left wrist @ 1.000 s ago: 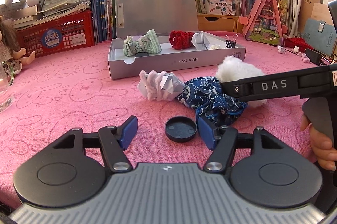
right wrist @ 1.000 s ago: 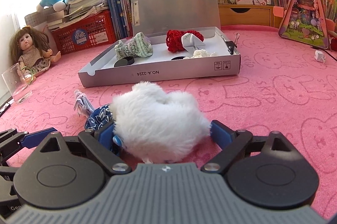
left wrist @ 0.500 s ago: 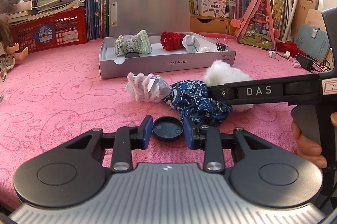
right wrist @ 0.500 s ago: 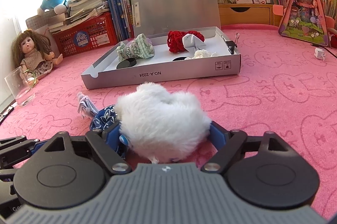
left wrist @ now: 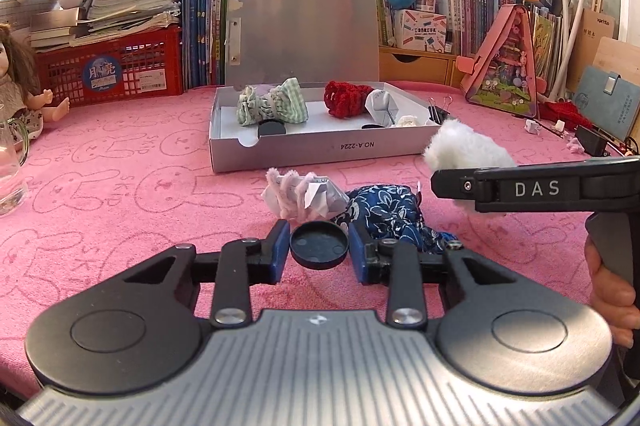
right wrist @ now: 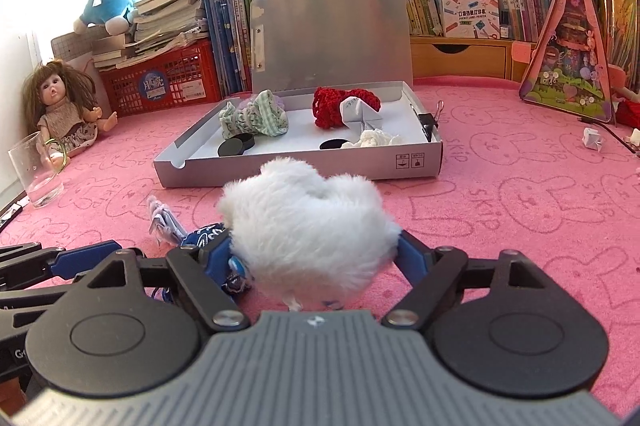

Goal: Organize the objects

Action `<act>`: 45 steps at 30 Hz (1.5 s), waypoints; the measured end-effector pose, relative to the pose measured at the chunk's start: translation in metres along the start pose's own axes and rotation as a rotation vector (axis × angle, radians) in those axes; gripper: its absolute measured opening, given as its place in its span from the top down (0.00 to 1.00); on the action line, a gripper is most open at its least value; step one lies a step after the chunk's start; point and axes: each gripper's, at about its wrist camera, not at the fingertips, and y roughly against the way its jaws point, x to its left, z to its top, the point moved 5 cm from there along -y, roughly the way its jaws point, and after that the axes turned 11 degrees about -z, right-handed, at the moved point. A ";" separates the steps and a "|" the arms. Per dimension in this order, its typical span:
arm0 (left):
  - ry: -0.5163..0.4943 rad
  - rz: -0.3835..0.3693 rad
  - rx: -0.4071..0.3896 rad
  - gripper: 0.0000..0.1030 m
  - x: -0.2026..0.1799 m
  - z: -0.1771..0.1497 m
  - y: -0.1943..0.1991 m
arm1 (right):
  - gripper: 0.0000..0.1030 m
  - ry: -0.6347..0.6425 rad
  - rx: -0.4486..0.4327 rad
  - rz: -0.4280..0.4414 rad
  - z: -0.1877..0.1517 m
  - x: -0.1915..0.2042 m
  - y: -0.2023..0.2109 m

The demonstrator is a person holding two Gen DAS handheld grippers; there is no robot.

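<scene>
My left gripper (left wrist: 319, 239) is shut on a black round lid (left wrist: 319, 248), low over the pink cloth. Just beyond it lie a blue floral scrunchie (left wrist: 384, 210) and a pink-and-white paper bundle (left wrist: 300, 192). My right gripper (right wrist: 316, 254) has its jaws closing on a white fluffy scrunchie (right wrist: 304, 218), with both blue pads against the fluff. In the left wrist view one of its black fingers (left wrist: 520, 188) reaches in from the right under the white fluffy scrunchie (left wrist: 468, 150). The open grey box (right wrist: 280, 174) behind holds a green checked scrunchie (right wrist: 256, 118), a red knit piece (right wrist: 328, 106), folded paper and black lids.
A glass (right wrist: 34, 170) and a doll (right wrist: 60, 106) sit at the far left. A red basket (left wrist: 108, 74), books and plush toys line the back. At the right stands a pink triangular toy (right wrist: 568, 66), with small bits near it. A binder clip (right wrist: 430, 120) hangs on the box's right wall.
My left jaws came together from wide apart onto the black lid. The right jaws narrowed until they pressed into the white fluffy scrunchie. Neither hand shifted much.
</scene>
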 end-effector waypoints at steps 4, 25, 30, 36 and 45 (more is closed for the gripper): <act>-0.003 0.010 -0.014 0.64 0.001 0.009 0.000 | 0.20 -0.002 -0.008 -0.021 0.005 -0.005 -0.001; 0.017 0.055 -0.024 0.64 0.020 0.034 -0.018 | 0.10 -0.064 0.046 -0.078 -0.005 -0.020 -0.016; 0.023 0.060 -0.014 0.64 0.021 0.031 -0.020 | 0.05 -0.096 0.061 -0.092 -0.012 -0.019 -0.021; 0.023 0.065 -0.011 0.64 0.021 0.029 -0.021 | 0.02 -0.070 0.059 -0.110 -0.008 -0.015 -0.027; 0.033 0.074 -0.002 0.64 0.024 0.029 -0.028 | 0.00 0.066 0.149 -0.179 -0.003 0.003 -0.053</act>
